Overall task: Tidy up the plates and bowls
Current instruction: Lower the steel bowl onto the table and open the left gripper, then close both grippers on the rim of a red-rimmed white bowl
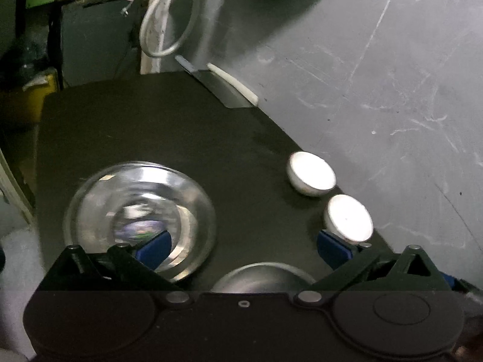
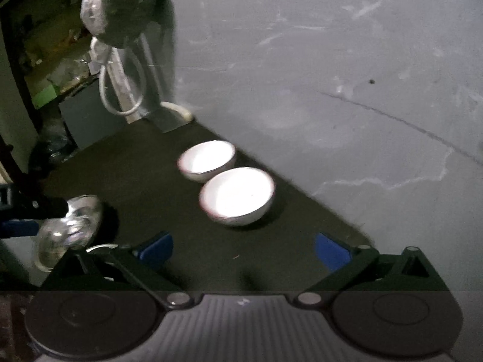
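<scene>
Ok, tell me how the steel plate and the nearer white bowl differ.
The steel plate is shiny, mirror-like metal; the nearer white bowl is matte white with a thin dark rim line. The plate is wide and shallow, the bowl deep and rounded. The plate lies toward the table's left, the bowl beside the wall. Both are upright and look empty.

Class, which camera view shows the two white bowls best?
The right wrist view: both white bowls sit whole, interiors facing the lens. The left wrist view shows them smaller, glare-washed, near the table edge.
</scene>
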